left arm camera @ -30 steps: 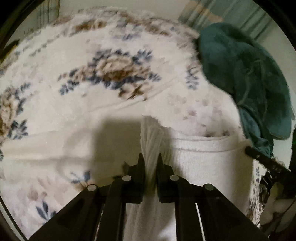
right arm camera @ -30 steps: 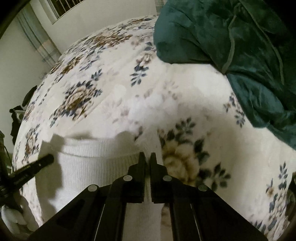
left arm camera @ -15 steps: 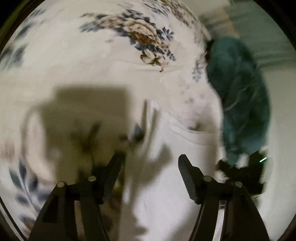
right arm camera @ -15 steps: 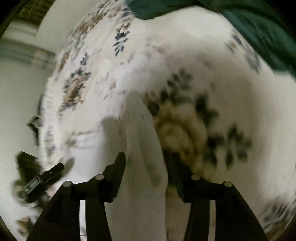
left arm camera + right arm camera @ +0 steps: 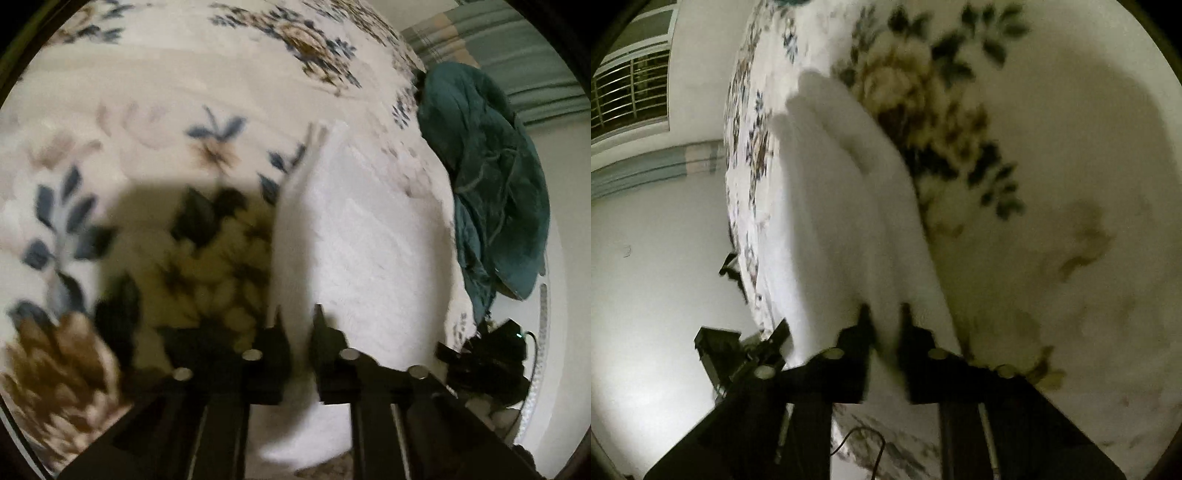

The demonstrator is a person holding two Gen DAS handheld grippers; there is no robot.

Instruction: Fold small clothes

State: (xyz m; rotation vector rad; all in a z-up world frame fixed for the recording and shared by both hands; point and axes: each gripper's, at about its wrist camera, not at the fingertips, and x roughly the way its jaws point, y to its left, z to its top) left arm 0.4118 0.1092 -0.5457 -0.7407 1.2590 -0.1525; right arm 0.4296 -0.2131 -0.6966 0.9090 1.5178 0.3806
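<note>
Floral bed blanket [image 5: 155, 122] under everything. Teal garment [image 5: 495, 177] heaped at the blanket's far right edge. White knitted garment [image 5: 362, 236] spread on the blanket, near edges lifted. Left hand-held gripper [image 5: 297, 325] pinched on one white edge; right hand-held gripper [image 5: 884, 321] pinched on another.

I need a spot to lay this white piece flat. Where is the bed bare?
Bare floral blanket lies left of the white garment. The right side is crowded by the teal heap.
</note>
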